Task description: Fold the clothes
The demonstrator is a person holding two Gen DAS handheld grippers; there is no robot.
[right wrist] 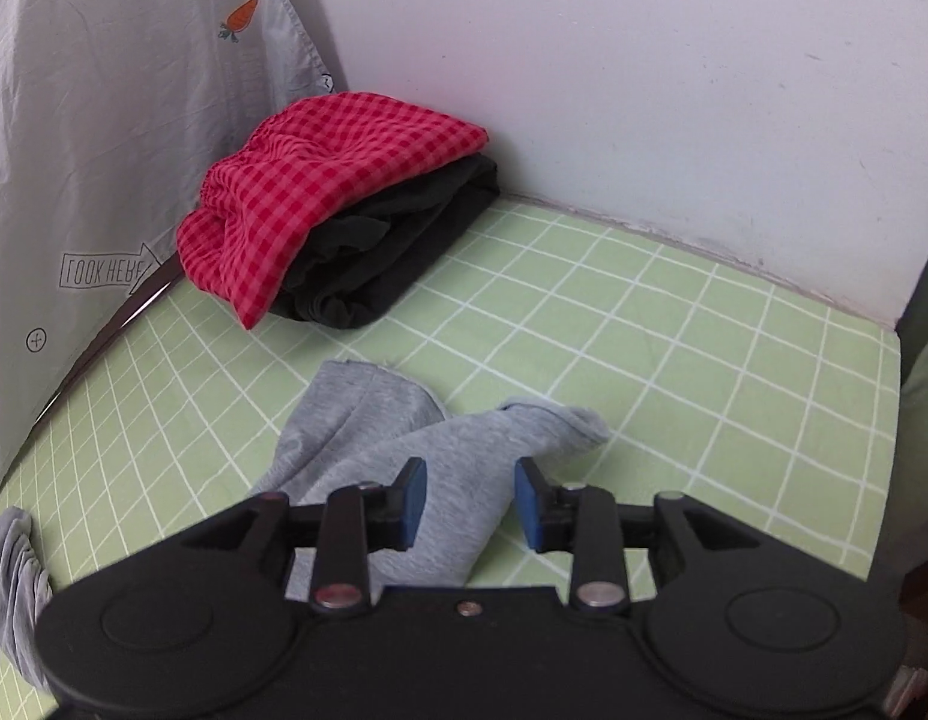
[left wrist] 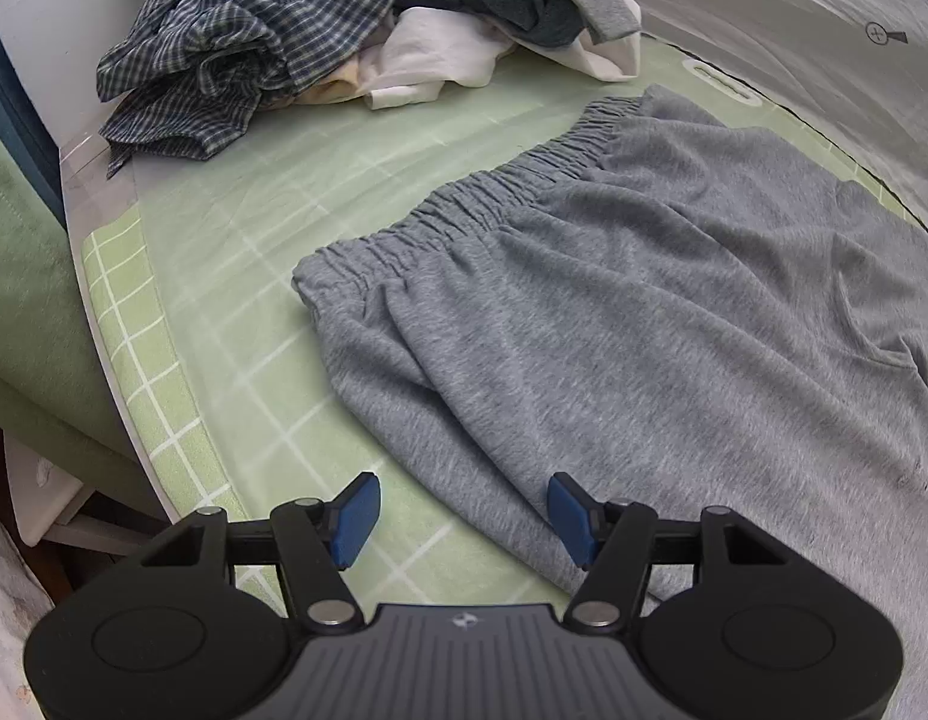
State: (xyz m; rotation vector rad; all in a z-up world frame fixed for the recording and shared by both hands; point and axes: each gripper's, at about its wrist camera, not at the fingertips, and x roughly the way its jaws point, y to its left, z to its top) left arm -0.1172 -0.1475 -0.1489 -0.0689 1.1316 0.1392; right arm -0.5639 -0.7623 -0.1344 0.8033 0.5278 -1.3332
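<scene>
green grid mat (right wrist: 674, 348), white wall (right wrist: 644, 60), printed grey sheet (right wrist: 104, 120)

Grey pants (left wrist: 674, 300) run off right and bottom edges of left view; legs unseen there. Near pants edge hidden under left tongs (left wrist: 461, 516).

Pile (left wrist: 320, 36) cut by top edge; lower garments buried, kinds unclear.

Right view: pant-leg ends (right wrist: 404, 438) partly hidden behind right tongs (right wrist: 470, 504). Grey bunch (right wrist: 14, 588) cut by left edge. Black garment (right wrist: 392, 246) mostly covered by red check cloth (right wrist: 320, 192); kind unclear. Printed sheet (right wrist: 104, 150) cut by left and top edges.
</scene>
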